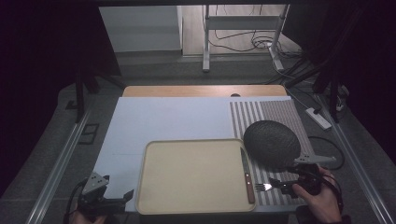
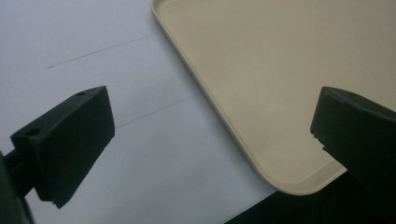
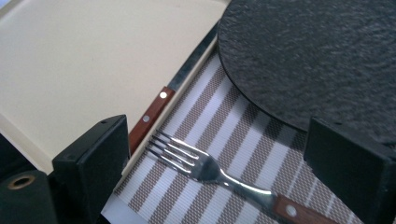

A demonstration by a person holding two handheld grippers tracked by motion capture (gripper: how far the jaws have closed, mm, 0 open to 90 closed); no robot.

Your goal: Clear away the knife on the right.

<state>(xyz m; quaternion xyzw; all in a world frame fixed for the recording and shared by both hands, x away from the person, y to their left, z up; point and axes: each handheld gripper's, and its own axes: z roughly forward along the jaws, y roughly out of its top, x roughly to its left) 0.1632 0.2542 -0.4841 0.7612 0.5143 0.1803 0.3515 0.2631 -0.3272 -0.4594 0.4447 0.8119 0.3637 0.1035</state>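
A beige tray [image 1: 194, 175] lies at the table's front middle, nothing on its flat bottom. A knife [image 1: 247, 175] with a wooden handle lies along the tray's right edge. Just right of it, a fork [image 3: 196, 161] rests on the striped placemat [image 3: 219, 116], tines toward the tray. A dark round plate [image 1: 272, 142] sits on the placemat behind the fork. My right gripper [image 3: 219, 154] is open, its jaws on either side of the fork and not touching it. My left gripper [image 2: 210, 140] is open over the tray's front left corner [image 2: 289, 182], holding nothing.
A white sheet [image 1: 163, 119] covers the table left of and behind the tray. The wooden table edge [image 1: 201, 90] runs along the back. Beyond the table are a metal stand [image 1: 205, 42], cables and a power strip [image 1: 319, 118] on the floor.
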